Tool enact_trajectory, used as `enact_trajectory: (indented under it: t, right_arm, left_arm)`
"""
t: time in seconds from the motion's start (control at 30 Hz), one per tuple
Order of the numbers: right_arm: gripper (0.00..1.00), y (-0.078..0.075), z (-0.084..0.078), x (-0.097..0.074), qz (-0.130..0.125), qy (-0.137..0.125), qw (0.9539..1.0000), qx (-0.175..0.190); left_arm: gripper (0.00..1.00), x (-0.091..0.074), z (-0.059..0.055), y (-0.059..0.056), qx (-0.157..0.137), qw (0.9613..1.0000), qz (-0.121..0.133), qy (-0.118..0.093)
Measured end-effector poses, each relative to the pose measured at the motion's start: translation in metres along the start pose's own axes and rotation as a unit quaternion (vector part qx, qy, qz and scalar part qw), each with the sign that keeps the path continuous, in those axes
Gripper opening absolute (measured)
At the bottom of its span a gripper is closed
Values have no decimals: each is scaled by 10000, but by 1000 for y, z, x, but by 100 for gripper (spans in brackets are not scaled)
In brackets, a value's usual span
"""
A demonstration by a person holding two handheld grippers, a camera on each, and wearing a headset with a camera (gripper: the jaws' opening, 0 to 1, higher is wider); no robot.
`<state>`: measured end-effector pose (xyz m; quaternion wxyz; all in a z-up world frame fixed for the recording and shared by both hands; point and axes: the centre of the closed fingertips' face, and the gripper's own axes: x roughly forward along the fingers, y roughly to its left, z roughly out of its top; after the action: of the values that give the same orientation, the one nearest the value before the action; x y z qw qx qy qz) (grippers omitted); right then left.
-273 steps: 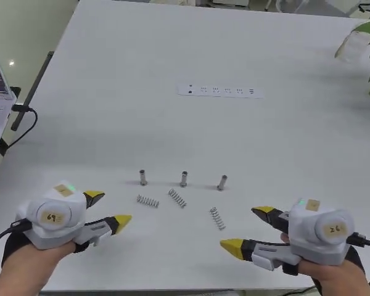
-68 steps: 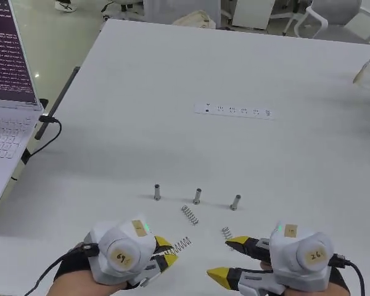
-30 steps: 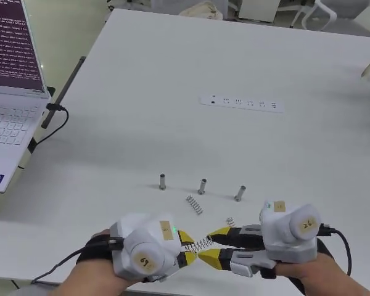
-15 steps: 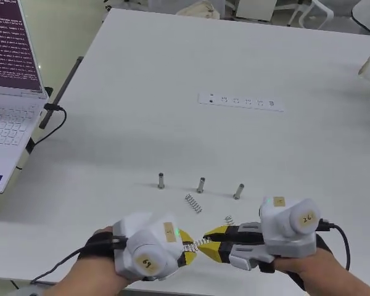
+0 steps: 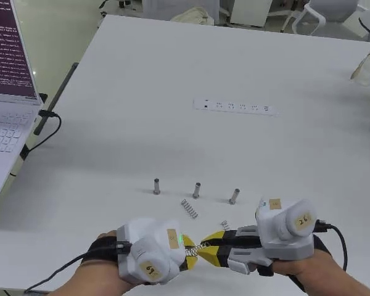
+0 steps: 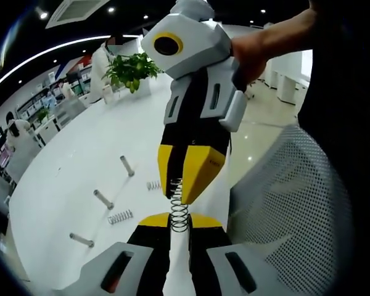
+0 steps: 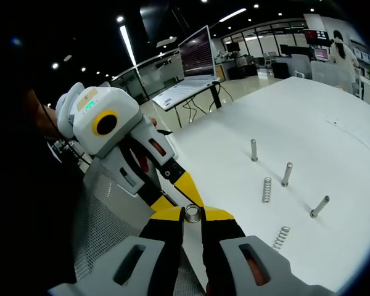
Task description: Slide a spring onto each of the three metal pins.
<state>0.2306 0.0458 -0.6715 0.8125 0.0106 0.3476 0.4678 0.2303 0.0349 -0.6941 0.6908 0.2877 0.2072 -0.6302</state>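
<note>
Left tool (image 5: 190,256) and right tool (image 5: 207,247) both clamp one spring (image 5: 197,248); free one end only once the other grips squarely.

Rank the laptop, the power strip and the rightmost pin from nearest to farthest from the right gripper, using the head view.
1. Rightmost pin, just ahead of the right gripper.
2. Power strip, farther up the table.
3. Laptop, at the far left.

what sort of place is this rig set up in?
Probably an open-plan office or lab: a large white table with a power strip, an open laptop at its edge, and a potted plant.
</note>
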Motion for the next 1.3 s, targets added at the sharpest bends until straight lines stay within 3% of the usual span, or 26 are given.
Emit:
enact_trajectory:
  t: [0.3, 1.03, 1.3]
  right_arm:
    - [8, -7, -1, -10, -166, 124, 9997, -123]
    - [8, -13, -4, -22, -297, 220, 9991, -205]
    - [9, -13, 0, -28, -282, 309, 9983, -415]
  left_arm:
    - [3, 10, 10, 2, -215, 9995, -82, -199]
    - [3, 20, 17, -1, -290, 9988, -250, -309]
    - [2, 20, 24, 1, -273, 9982, -301, -437]
